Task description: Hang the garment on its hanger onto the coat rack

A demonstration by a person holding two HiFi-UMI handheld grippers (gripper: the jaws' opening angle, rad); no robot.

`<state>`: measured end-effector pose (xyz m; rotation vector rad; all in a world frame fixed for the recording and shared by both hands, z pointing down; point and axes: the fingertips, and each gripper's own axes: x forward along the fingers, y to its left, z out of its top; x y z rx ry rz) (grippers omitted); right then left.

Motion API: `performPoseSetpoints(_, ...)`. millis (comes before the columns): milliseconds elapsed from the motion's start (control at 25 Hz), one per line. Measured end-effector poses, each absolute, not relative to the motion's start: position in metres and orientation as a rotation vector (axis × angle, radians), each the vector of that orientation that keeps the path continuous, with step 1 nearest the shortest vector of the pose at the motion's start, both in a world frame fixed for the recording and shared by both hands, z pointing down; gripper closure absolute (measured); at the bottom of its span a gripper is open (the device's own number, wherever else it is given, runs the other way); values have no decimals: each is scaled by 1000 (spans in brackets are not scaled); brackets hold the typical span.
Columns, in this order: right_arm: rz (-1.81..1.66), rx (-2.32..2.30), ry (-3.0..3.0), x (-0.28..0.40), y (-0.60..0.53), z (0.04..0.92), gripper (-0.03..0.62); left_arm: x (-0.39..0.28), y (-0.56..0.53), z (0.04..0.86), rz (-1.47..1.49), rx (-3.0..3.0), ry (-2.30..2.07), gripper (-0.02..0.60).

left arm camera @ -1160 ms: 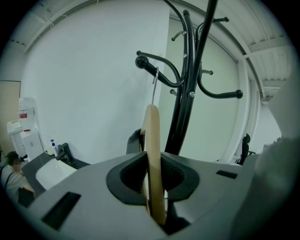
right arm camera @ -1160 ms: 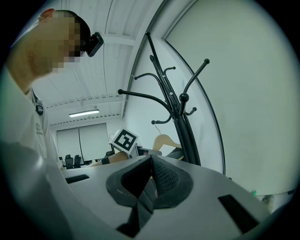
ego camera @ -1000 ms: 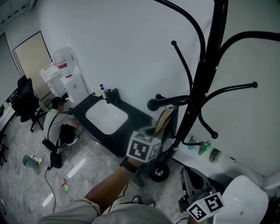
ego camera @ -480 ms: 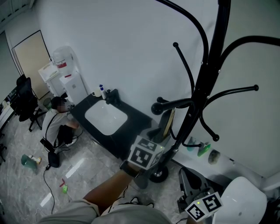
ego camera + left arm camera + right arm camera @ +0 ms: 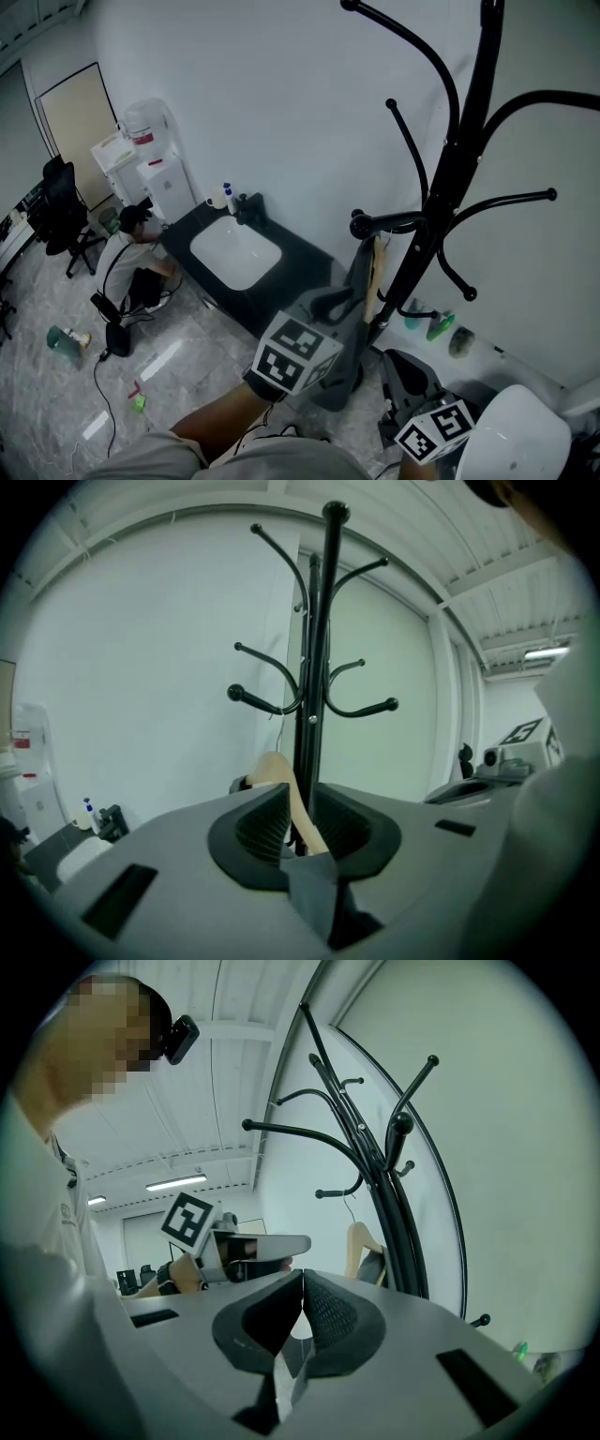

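A black coat rack (image 5: 459,159) stands by the white wall. A wooden hanger (image 5: 376,272) with a dark grey garment (image 5: 356,286) hangs from its low ball-tipped arm (image 5: 384,223). My left gripper (image 5: 330,307) sits just below and left of the garment. In the left gripper view the hanger (image 5: 281,775) shows through the gap of the left gripper (image 5: 298,822), whose jaws are closing; the pads do not press on it. My right gripper (image 5: 408,412) is low at the right; its pads (image 5: 302,1312) meet with nothing between them. The rack (image 5: 375,1157) and hanger (image 5: 361,1241) rise beyond it.
A black counter with a white sink (image 5: 234,253) stands left of the rack, a water dispenser (image 5: 155,173) behind it. A person (image 5: 131,253) crouches by the counter, near an office chair (image 5: 56,211). Green bottles (image 5: 438,319) sit at the wall's foot. A white rounded object (image 5: 516,431) is bottom right.
My left gripper has drawn back down and to the left, away from the hanger. The hanger with the garment now hangs straight down from the rack's arm.
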<state>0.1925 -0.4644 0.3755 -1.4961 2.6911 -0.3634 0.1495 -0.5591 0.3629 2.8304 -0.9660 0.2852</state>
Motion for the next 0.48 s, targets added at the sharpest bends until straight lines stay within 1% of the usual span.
performPoseSetpoints(40, -362, -1496, 2695, 191, -464, 375, 579, 150, -548, 361, 260, 2840, -921, 526)
performPoseSetpoints(120, -365, -1497, 2697, 190, -461, 376, 579, 155, -525, 362, 222, 2855, -824, 574)
performPoseSetpoints(480, -346, -1543, 2717, 188, -446, 382, 579, 174, -466, 372, 174, 2857, -645, 577)
